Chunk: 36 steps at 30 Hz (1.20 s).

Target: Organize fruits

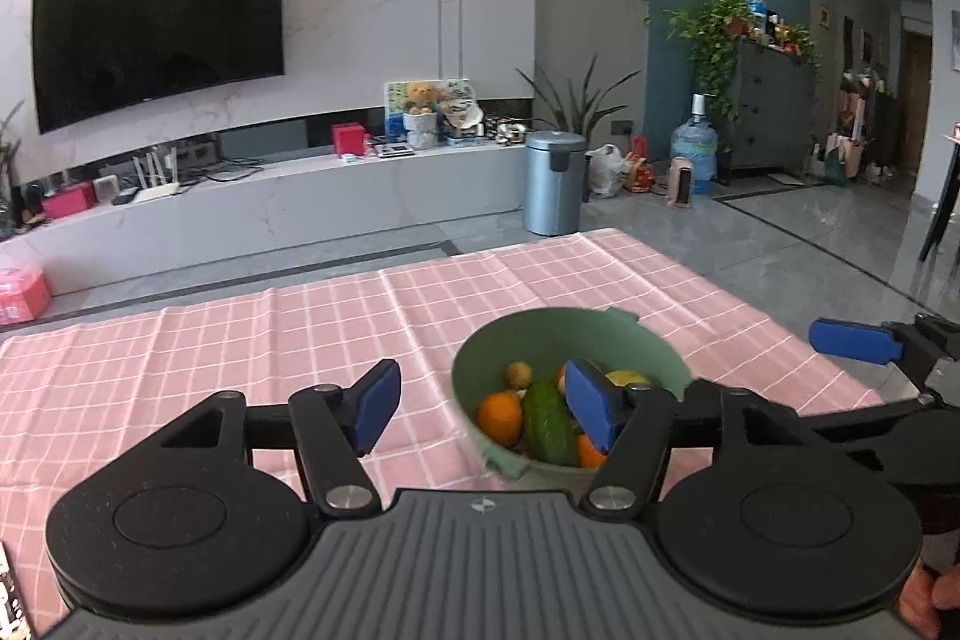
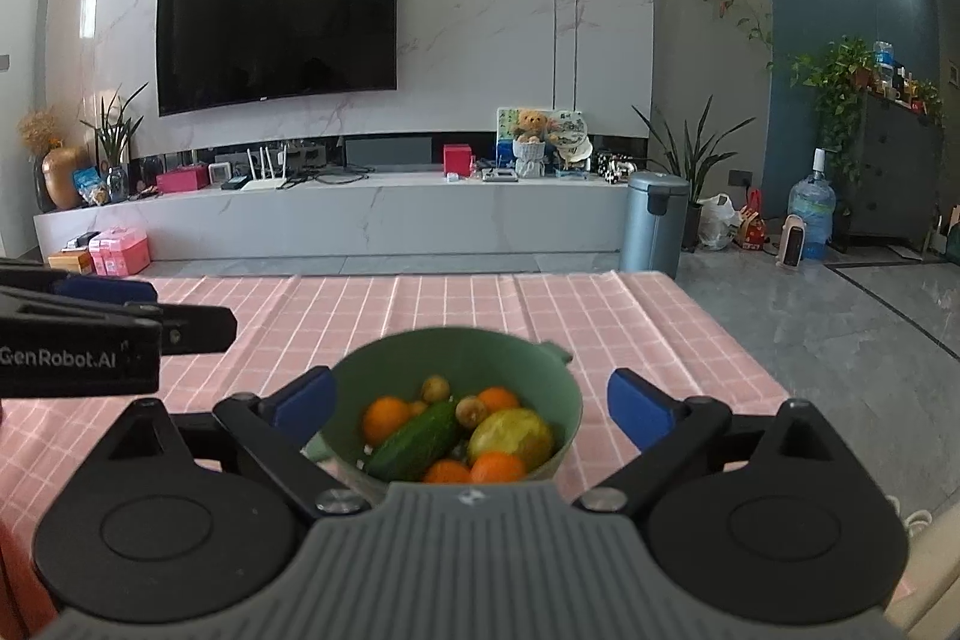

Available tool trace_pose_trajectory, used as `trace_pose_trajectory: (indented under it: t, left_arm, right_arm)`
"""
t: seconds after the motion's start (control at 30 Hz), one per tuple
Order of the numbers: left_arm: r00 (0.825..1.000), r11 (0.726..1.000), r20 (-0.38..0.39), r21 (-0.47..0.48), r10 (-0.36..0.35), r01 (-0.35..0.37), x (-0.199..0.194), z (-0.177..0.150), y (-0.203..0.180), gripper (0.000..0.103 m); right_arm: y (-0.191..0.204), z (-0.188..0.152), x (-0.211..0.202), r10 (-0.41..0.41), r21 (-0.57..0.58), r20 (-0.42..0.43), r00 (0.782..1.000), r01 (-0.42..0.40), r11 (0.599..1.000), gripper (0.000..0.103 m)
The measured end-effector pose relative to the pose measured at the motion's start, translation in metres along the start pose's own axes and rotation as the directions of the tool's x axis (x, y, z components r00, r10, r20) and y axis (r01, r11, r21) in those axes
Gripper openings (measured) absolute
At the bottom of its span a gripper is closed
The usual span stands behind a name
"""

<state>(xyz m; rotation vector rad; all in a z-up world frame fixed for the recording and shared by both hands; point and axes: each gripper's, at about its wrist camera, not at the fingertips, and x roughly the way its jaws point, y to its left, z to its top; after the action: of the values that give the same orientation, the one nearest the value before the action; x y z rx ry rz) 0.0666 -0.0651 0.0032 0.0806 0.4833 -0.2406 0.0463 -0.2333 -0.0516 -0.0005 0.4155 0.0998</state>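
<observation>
**Green bowl of produce on the pink checked table, both grippers spread and empty**

Left wrist view: The left gripper [image 1: 483,409] stood with its jaws spread wide and nothing between the pads. Its right blue pad [image 1: 591,409] overlapped the green bowl [image 1: 480,364] and hid part of the contents. The bowl sat toward the table's right side, well back from the far edge, on the pink checked tablecloth [image 1: 240,340]. Inside showed a dark green cucumber [image 1: 549,424], an orange [image 1: 500,418] at the left wall, a small brownish fruit [image 1: 519,374] and a sliver of something yellow behind the pad. The right gripper [image 1: 855,340] reached in from the right edge, only one blue pad clearly seen. Beyond the table stood a blue-grey bin [image 1: 555,181] and a television [image 1: 159,22].

Right wrist view: The right gripper [image 2: 474,409] was likewise wide open, its pads on either side of the bowl [image 2: 552,382] without touching it. Here the cucumber [image 2: 414,439] lay diagonally, with oranges [image 2: 387,418] around it, a yellow-green fruit [image 2: 510,436] at the right and two small brownish ones. The gripper's body cut off the bowl's near rim. The left gripper [image 2: 108,292] entered at the left, blurred.
</observation>
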Motion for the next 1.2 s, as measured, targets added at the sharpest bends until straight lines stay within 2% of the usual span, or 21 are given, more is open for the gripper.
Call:
trace_pose_trajectory:
  t: [0.1, 0.2, 0.3, 0.5, 0.8, 1.2]
  left_arm:
    - [0.999, 0.999, 0.018, 0.009, 0.045, -0.045, -0.005, -0.013, 0.0, 0.078]
    - [0.996, 0.995, -0.001, 0.014, 0.094, -0.094, -0.003, -0.023, 0.0, 0.079]
    - [0.993, 0.994, -0.034, 0.025, 0.109, -0.108, 0.001, -0.03, 0.003, 0.079]
    - [0.986, 0.99, -0.081, 0.009, 0.142, -0.142, 0.005, -0.045, 0.008, 0.08]
    - [0.98, 0.99, -0.144, -0.008, 0.135, -0.138, 0.01, -0.059, 0.016, 0.082]
    - [0.977, 0.991, -0.167, -0.002, 0.134, -0.136, 0.012, -0.058, 0.014, 0.082]
  right_arm:
    - [0.002, -0.01, -0.001, 0.011, -0.004, -0.028, 1.0, -0.011, 1.0, 0.094]
    - [0.003, -0.017, 0.0, 0.015, -0.02, -0.053, 0.998, -0.016, 1.0, 0.094]
    - [0.002, -0.021, 0.0, 0.021, -0.024, -0.066, 0.998, -0.023, 0.999, 0.098]
    - [0.004, -0.025, 0.011, 0.022, -0.034, -0.095, 0.995, -0.026, 0.999, 0.098]
    - [0.011, -0.03, 0.03, 0.028, -0.054, -0.157, 0.987, -0.037, 0.998, 0.098]
    - [0.008, -0.032, 0.028, 0.028, -0.034, -0.158, 0.987, -0.033, 0.999, 0.098]
